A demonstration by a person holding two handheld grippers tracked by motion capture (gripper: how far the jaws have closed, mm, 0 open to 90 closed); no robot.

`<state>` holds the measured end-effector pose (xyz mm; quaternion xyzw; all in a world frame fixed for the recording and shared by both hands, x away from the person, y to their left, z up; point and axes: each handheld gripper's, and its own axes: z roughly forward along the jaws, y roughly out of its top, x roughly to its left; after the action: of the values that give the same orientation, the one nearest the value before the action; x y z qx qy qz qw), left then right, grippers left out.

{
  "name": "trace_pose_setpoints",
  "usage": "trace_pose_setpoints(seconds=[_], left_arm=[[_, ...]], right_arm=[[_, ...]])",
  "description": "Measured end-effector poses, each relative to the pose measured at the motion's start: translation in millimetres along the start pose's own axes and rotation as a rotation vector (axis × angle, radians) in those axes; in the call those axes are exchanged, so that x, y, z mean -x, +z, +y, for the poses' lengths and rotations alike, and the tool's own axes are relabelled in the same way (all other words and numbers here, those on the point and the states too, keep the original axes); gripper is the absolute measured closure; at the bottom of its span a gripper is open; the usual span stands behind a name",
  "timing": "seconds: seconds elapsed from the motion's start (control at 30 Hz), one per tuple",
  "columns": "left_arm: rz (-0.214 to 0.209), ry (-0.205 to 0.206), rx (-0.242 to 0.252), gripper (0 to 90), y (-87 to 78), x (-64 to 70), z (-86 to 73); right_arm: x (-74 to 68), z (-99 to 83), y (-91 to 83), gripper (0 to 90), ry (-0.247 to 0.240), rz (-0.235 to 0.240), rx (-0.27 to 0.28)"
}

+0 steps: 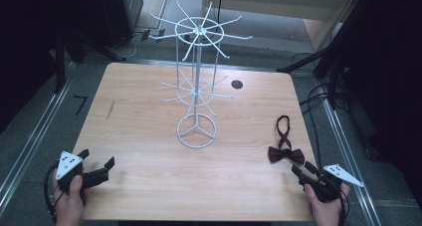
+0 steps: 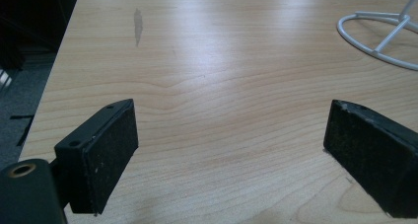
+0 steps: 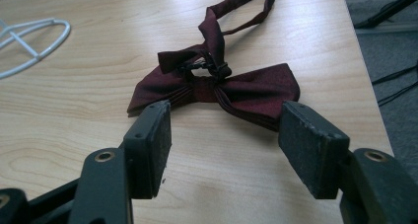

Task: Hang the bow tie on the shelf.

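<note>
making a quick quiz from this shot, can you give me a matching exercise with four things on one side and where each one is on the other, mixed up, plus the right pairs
Things
1. dark red fabric bow tie
2. white wire display stand
3. left gripper
4. small dark round hole in the table

Places
A. middle of the wooden table
B. near left corner, fingers open over bare wood
C. far side, right of the stand's pole
D. near right edge, just ahead of the open right gripper

Pairs: 1-D, 2-A, 3-B, 4-C
</note>
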<state>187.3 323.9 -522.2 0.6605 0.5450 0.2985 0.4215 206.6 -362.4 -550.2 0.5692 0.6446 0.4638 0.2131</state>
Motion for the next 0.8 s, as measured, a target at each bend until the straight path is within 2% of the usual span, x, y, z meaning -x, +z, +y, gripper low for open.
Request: trace_pose_setpoints(seconds=[0.1,0.27,0.37,0.4,0.47,0.63,0.8], left_arm=[[0.004,-0.008,-0.008,7.0,0.8,-0.4,0.6],[-0.004,-0.011,0.004,7.0,-1.4,-0.9,-0.6],[-0.006,-0.012,0.007,7.0,-2.1,-0.7,-1.0],[-0.005,-0.013,0.004,7.0,-1.8,-0.5,-0.9],[-0.003,-0.007,0.0,7.0,-1.6,-0.3,-0.8],[-0.007,-0.003,-0.001,6.9,-1.6,-0.2,-0.7],[-0.004,0.002,-0.002,6.9,-1.3,0.3,-0.7]], right_arm=[[-4.6,9.2,5.2,39.8,-0.047,-0.011,-0.004],[-13.8,37.3,12.6,40.9,-0.034,-0.028,0.005],[-19.7,55.1,15.8,41.9,-0.032,-0.041,-0.009],[-21.2,60.5,18.0,42.8,-0.034,-0.06,-0.021],[-22.5,70.6,24.9,42.8,-0.032,-0.08,-0.052],[-21.6,89.3,48.6,44.2,0.012,-0.121,-0.142],[-22.1,104.9,70.5,46.9,-0.005,-0.197,-0.296]])
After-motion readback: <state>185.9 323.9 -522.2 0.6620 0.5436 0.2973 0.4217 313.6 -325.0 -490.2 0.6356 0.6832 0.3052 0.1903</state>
